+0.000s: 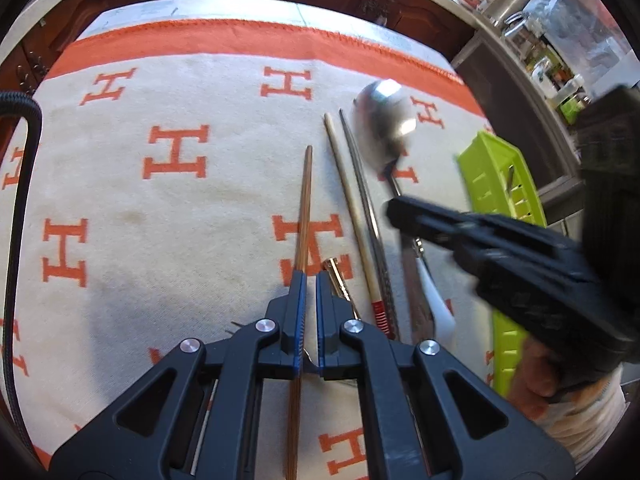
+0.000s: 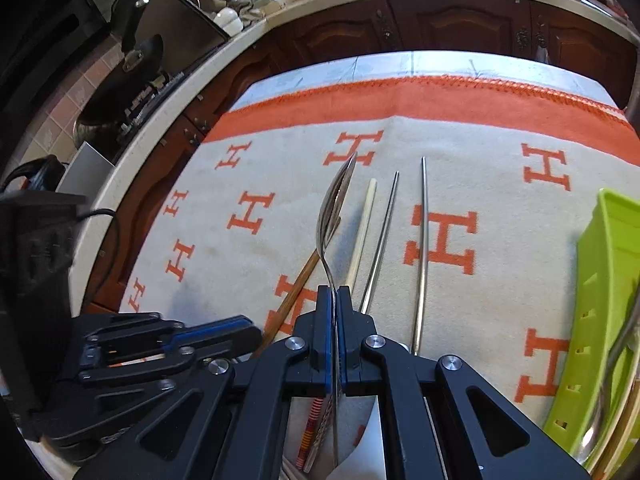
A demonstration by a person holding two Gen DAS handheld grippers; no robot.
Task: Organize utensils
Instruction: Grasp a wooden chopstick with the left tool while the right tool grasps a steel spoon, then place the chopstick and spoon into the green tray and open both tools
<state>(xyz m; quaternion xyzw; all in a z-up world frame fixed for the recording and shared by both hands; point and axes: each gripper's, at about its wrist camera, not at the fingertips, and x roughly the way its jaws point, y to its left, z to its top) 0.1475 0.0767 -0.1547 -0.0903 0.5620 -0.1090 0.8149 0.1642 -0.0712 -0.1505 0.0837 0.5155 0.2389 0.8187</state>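
My left gripper (image 1: pixel 310 280) has its jaws nearly closed around a brown wooden chopstick (image 1: pixel 305 196) that lies on the cloth; a small gap shows beside it. My right gripper (image 2: pixel 333 294) is shut on the handle of a metal spoon (image 2: pixel 336 200) and holds it above the cloth, bowl forward; the spoon (image 1: pixel 384 124) shows blurred in the left wrist view. A pale chopstick (image 1: pixel 348 200) with a red striped end, a metal chopstick (image 1: pixel 366 204) and a gold-tipped utensil (image 1: pixel 338 280) lie side by side. A green plastic basket (image 2: pixel 600 280) sits at the right.
A cream cloth (image 1: pixel 160 208) with orange H marks and an orange border covers the table. Another metal chopstick (image 2: pixel 423 248) lies alone near the basket. Utensil handles rest in the basket (image 2: pixel 616 344). Dark wood cabinets (image 2: pixel 440 24) and a cluttered counter stand behind.
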